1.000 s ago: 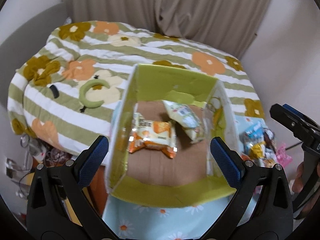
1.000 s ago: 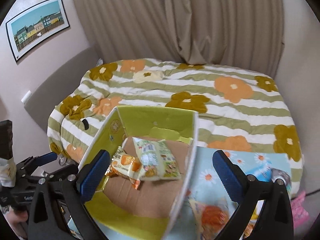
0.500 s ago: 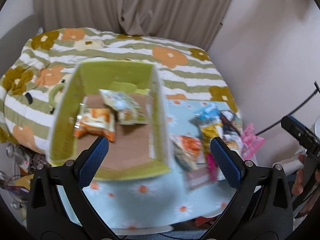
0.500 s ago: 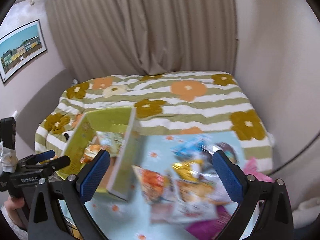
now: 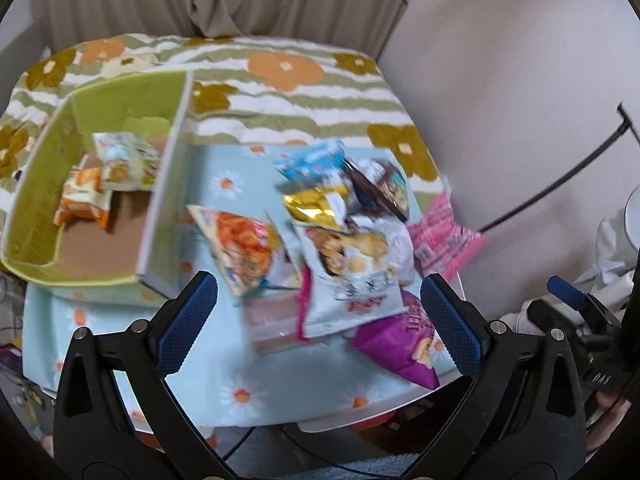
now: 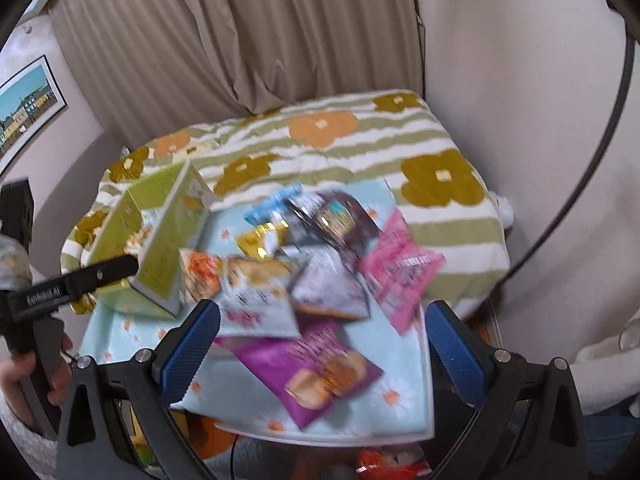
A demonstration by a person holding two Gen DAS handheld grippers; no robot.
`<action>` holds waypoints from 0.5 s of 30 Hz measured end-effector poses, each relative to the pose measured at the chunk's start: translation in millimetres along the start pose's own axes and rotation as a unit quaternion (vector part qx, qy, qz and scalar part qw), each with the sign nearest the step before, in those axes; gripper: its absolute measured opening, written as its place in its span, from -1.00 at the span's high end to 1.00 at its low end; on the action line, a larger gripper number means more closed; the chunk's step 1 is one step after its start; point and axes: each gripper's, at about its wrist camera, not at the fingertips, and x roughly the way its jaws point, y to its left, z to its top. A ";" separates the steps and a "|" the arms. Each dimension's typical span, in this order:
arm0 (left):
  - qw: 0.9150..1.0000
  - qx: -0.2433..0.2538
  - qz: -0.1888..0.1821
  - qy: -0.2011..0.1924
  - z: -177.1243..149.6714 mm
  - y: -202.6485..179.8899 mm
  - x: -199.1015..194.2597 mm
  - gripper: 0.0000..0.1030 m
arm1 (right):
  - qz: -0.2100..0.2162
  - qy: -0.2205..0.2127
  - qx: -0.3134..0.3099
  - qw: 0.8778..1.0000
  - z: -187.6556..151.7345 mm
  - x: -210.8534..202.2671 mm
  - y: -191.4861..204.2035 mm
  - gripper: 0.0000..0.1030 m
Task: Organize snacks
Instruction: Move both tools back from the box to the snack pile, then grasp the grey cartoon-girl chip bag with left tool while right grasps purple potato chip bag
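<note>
Left hand-held gripper (image 5: 318,326): fingers spread wide apart, nothing between them, hovering above the near edge of the surface, in front of the snack pile.
Right hand-held gripper (image 6: 322,346): fingers likewise wide apart and empty, raised over the near side of the snack pile, above the purple bag.
Snack pile (image 5: 344,236): a loose heap of overlapping packets on the surface, just right of the green box; motion blur hides the print.
Purple bag (image 6: 316,368): nearest packet of the pile, lying flat at its front edge.
White bag (image 5: 354,276): resting on the pile's centre, partly over the purple bag.
Orange bag (image 5: 244,246): left edge of the pile, close beside the green box's wall.
Pink packet (image 5: 444,240): right edge of the pile, reaching past the surface's rim.
Gold packet (image 5: 316,204): on the far half of the pile, with a blue packet (image 5: 312,158) and a dark packet (image 5: 380,188) behind it.
Green box (image 5: 40,184): open-topped, left of the pile, holding an orange-and-white packet (image 5: 82,198) and a pale packet (image 5: 124,158).
Surface (image 5: 224,364): covered in a light blue daisy-print cloth.
Bed (image 6: 360,140): behind the pile, under a striped floral blanket.
</note>
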 end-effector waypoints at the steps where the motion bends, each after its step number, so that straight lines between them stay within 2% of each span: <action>1: 1.000 0.004 0.002 0.006 0.5 -4.1 5.3 -0.96 | 0.002 0.007 0.003 1.000 -4.1 2.8 -5.9 -0.99; 7: 0.998 0.025 0.004 0.055 2.4 -24.4 57.7 -0.96 | 0.024 0.045 0.011 0.999 -21.7 31.4 -28.4 -0.99; 15: 0.995 0.022 -0.010 0.100 7.4 -22.6 114.2 -0.96 | 0.066 0.104 -0.022 0.992 -35.9 84.4 -32.7 -0.99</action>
